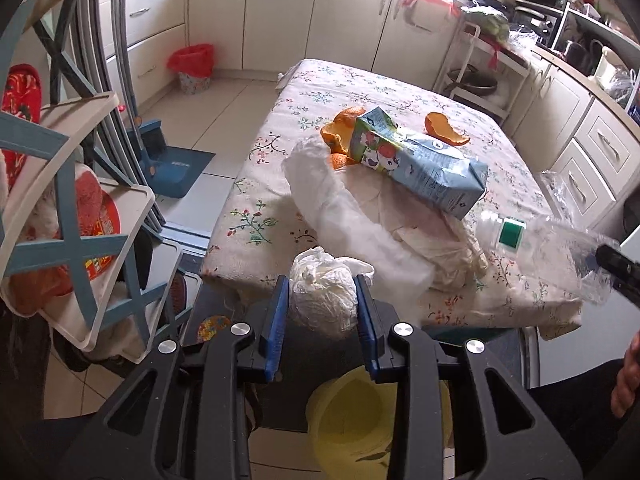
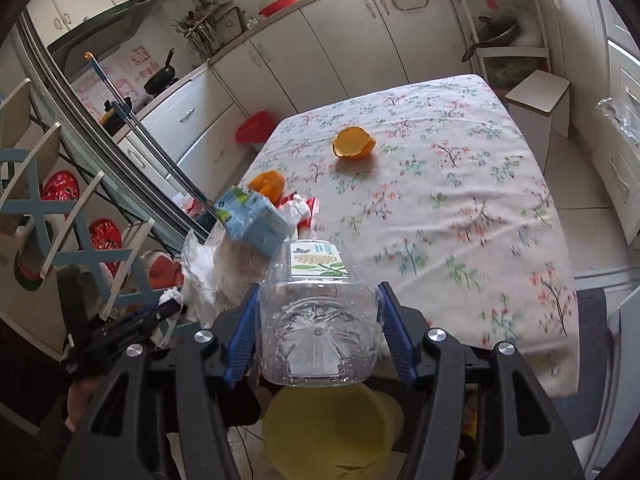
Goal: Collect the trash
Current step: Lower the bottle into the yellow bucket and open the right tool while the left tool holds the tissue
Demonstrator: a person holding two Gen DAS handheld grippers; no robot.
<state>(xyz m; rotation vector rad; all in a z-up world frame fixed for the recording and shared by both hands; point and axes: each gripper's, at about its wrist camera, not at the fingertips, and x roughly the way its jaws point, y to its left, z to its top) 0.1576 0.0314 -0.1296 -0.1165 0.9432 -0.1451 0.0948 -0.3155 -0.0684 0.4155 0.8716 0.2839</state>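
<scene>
Between blue pads (image 1: 280,312), crumpled tissue (image 1: 323,296).

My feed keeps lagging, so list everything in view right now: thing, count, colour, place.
tissue wad: 1, white, clamped in left claw
plastic bottle: 1, clear, green label, clamped in right claw
milk carton: 1, light blue, lying on the napkins
napkins: a heap, white, near table edge
orange peels: 1 alone mid-table, more by the carton
table: 1, floral cloth
bin: 1, yellow, on the floor below both claws
second bin: 1, red liner, by the cabinets
dustpan: 1, blue, on the floor
stool: 1, white, beyond the table
left claw: shut on the tissue wad
right claw: shut on the plastic bottle
</scene>
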